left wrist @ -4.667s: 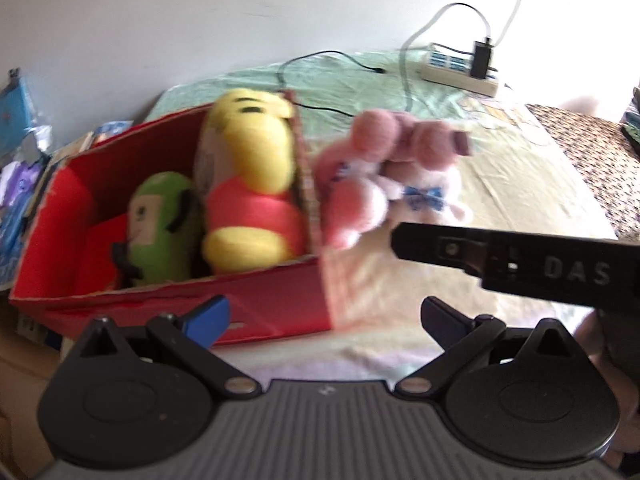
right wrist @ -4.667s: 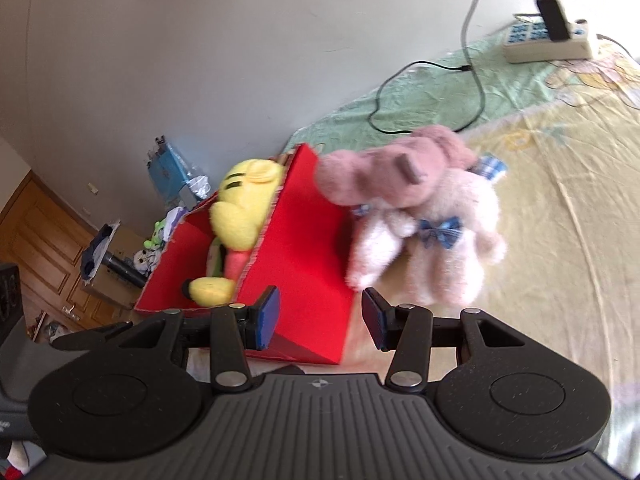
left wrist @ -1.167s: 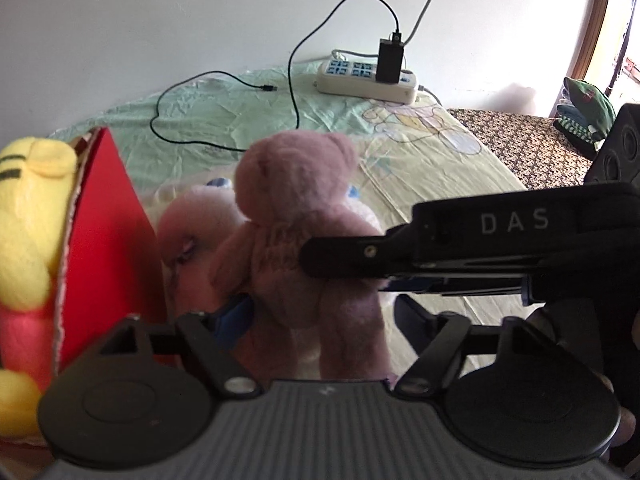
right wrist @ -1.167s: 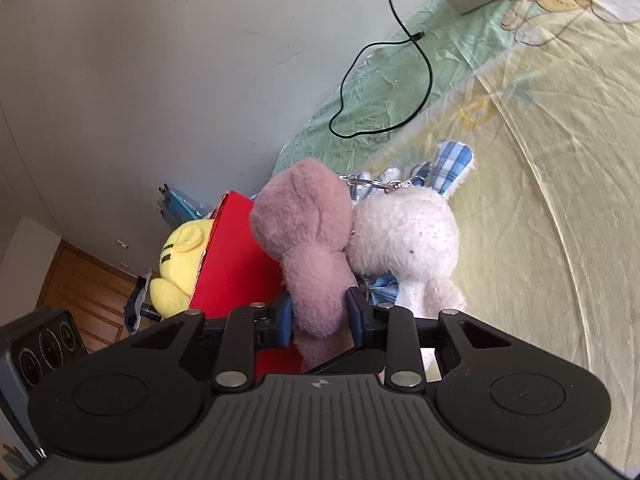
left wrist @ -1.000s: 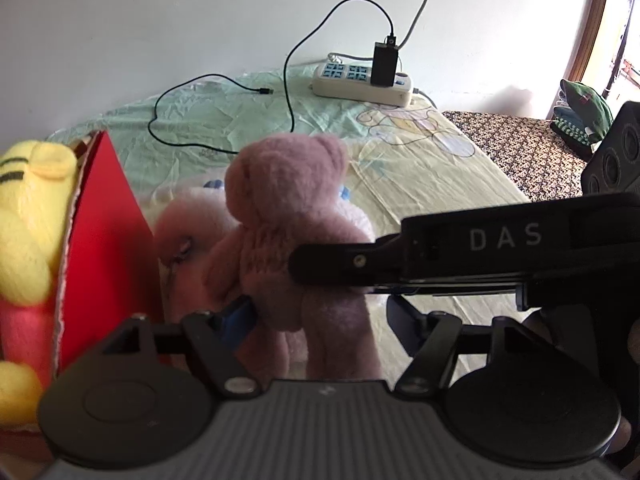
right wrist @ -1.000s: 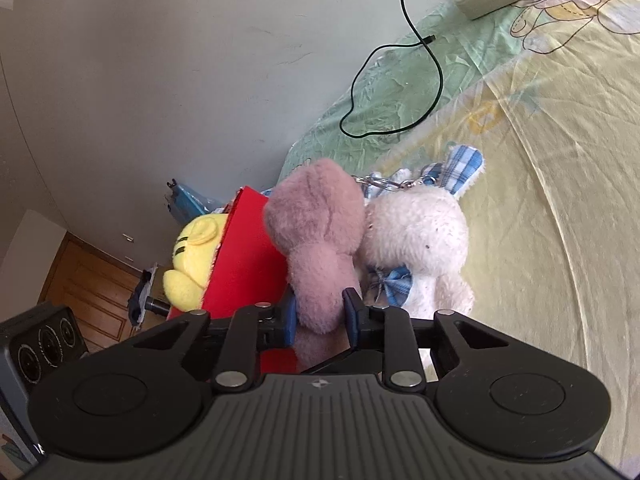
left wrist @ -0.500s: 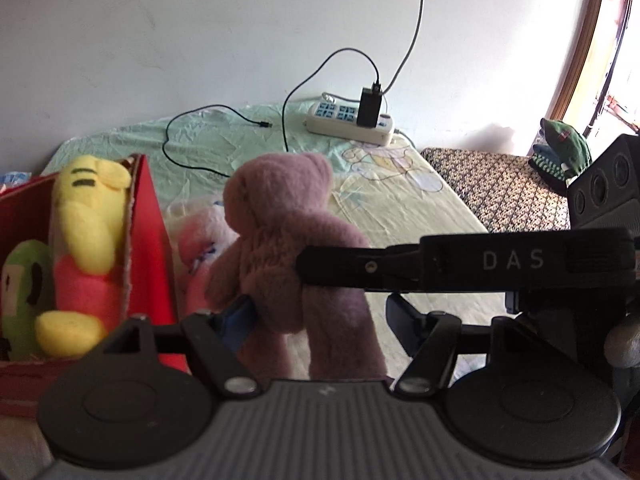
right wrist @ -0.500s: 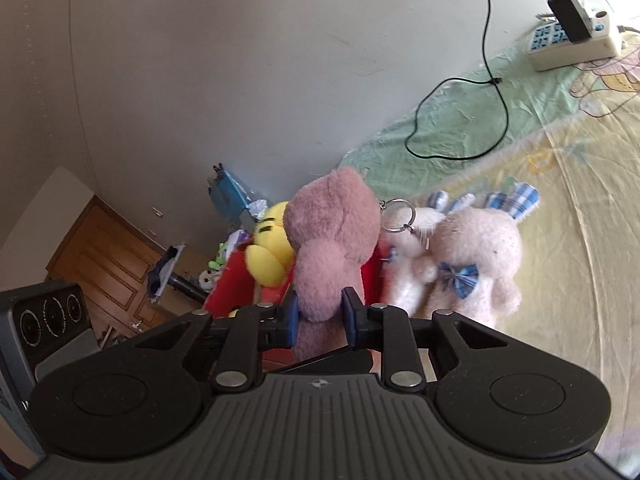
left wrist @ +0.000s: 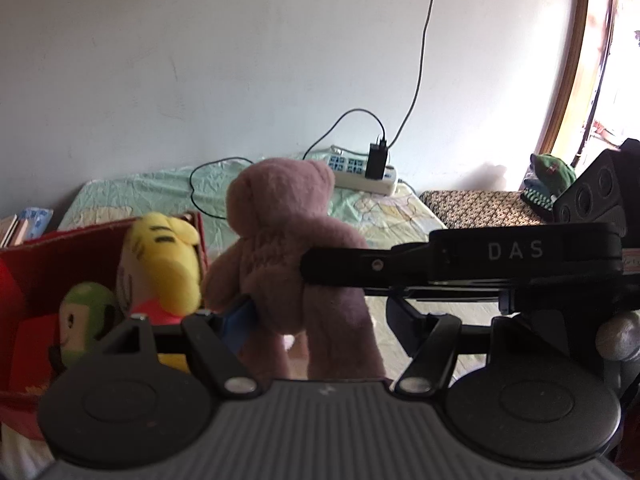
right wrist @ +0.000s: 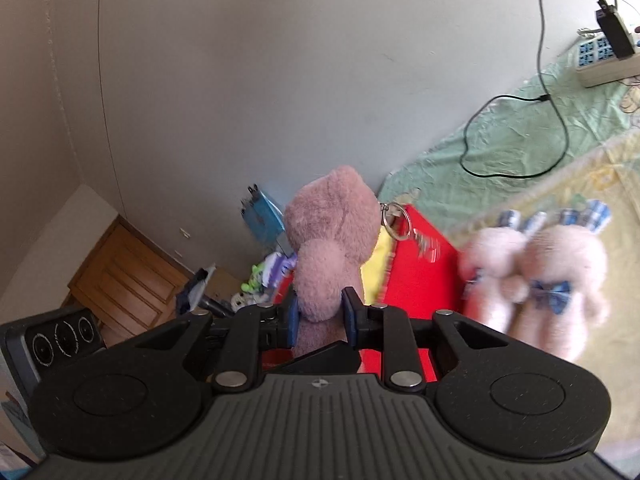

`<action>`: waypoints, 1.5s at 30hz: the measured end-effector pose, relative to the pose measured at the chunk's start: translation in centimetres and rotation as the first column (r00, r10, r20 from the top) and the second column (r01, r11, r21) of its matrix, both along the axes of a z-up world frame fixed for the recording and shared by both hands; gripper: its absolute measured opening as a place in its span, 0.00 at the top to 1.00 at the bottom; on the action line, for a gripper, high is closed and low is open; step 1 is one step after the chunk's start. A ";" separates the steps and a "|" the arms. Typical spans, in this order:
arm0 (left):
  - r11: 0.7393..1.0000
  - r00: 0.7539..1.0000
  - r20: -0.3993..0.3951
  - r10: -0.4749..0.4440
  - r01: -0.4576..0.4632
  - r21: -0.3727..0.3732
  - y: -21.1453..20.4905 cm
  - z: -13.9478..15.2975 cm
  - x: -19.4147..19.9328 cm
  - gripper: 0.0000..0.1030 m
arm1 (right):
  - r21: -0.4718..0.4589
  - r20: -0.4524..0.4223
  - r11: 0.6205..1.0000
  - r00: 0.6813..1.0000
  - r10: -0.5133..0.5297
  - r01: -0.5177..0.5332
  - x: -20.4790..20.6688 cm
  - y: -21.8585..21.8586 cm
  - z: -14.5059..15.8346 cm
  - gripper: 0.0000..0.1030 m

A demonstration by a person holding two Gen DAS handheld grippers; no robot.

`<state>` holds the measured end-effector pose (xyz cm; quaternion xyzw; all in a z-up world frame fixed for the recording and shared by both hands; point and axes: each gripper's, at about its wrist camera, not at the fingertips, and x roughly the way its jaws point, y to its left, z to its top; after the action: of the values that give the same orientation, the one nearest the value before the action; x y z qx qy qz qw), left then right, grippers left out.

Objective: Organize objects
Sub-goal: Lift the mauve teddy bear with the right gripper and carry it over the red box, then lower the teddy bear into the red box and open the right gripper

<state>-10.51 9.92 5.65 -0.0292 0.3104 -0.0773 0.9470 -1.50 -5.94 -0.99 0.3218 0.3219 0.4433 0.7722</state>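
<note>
Your right hand-held gripper (right wrist: 319, 318) is clenched on the torso of the mauve plush teddy bear (right wrist: 330, 240), holding it in the air beside the red cardboard box (right wrist: 420, 276) at the bed's edge. Your left hand-held gripper (left wrist: 320, 320) is released, its fingers either side of the bear's legs. Judged step: transfer to the box. Next, carry the bear over the rim and lower it beside the yellow plush bear (left wrist: 164, 260); release only when seated.
</note>
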 end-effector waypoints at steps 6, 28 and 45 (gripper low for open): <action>1.000 0.999 0.047 -0.025 0.026 -0.016 4.8 1.8 -1.1 0.33 | 0.011 0.030 1.000 1.000 -0.002 0.002 -0.8 5.1 1.3 0.76; 0.994 0.994 -0.009 0.107 -0.107 -0.015 21.3 -0.3 -1.3 0.33 | -0.024 -0.173 0.998 0.983 0.061 -0.066 1.7 20.1 -2.7 0.76; 0.988 0.981 -0.129 0.147 -0.152 -0.023 25.5 -4.9 1.3 0.33 | -0.133 -0.210 0.984 0.974 0.085 -0.115 3.1 24.0 -5.1 0.79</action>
<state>-9.19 35.43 0.72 -0.0725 0.3654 -0.0090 0.9280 1.56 18.04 -6.07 0.2923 0.4462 0.4219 0.7331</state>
